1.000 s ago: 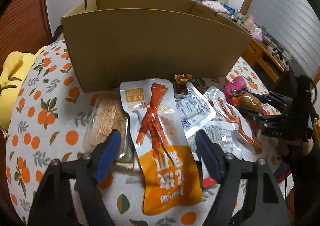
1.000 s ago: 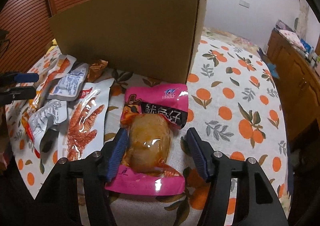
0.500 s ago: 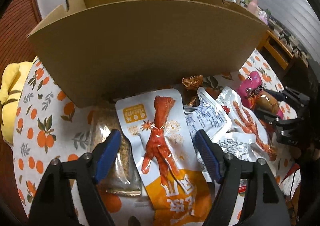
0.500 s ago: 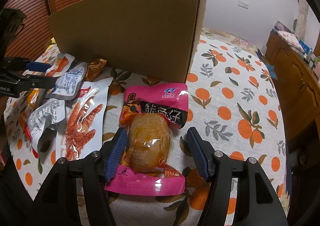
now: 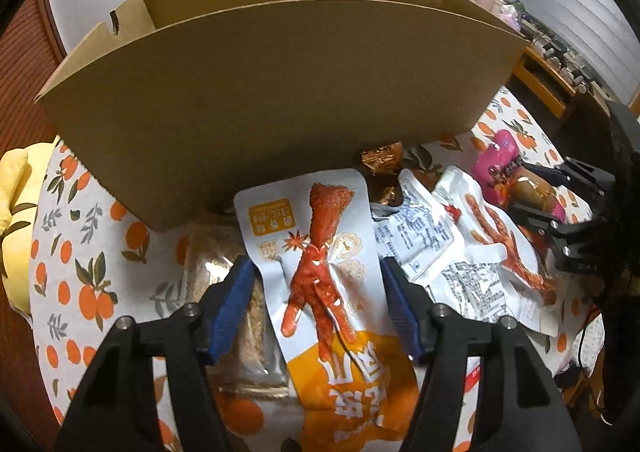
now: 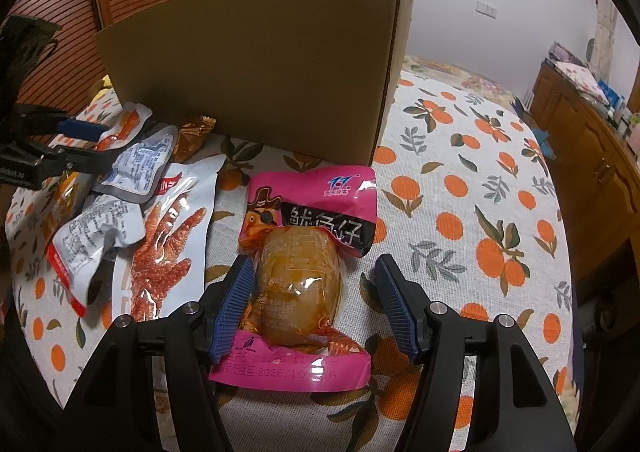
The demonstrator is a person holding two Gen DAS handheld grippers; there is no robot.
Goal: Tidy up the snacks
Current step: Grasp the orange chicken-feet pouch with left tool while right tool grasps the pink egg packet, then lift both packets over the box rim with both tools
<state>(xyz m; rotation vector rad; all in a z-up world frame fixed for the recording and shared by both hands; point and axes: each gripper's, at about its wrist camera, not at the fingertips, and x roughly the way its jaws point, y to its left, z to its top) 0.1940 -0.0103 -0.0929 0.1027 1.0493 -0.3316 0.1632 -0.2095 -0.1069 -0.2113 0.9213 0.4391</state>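
My left gripper [image 5: 318, 304] is open, its blue pads either side of a white and orange chicken-foot pack [image 5: 320, 272] lying on the table. My right gripper [image 6: 316, 304] is open astride a pink squid snack pack [image 6: 308, 272]; it also shows in the left wrist view [image 5: 560, 211]. An open cardboard box [image 5: 280, 91] stands behind the snacks and shows in the right wrist view [image 6: 256, 67] too. More white packs [image 6: 120, 219] and a chicken-foot pack [image 6: 164, 248] lie between the two grippers.
A clear pack of brown flakes [image 5: 228, 292] lies under the left finger. A small brown wrapper [image 5: 380, 159] sits by the box wall. The orange-print tablecloth [image 6: 480, 211] covers the round table. A yellow cushion [image 5: 12, 211] is at the far left, a wooden cabinet [image 6: 592, 139] at right.
My left gripper has moved forward toward the box, so the chicken-foot pack now sits further in between its fingers. The right gripper has hardly moved.
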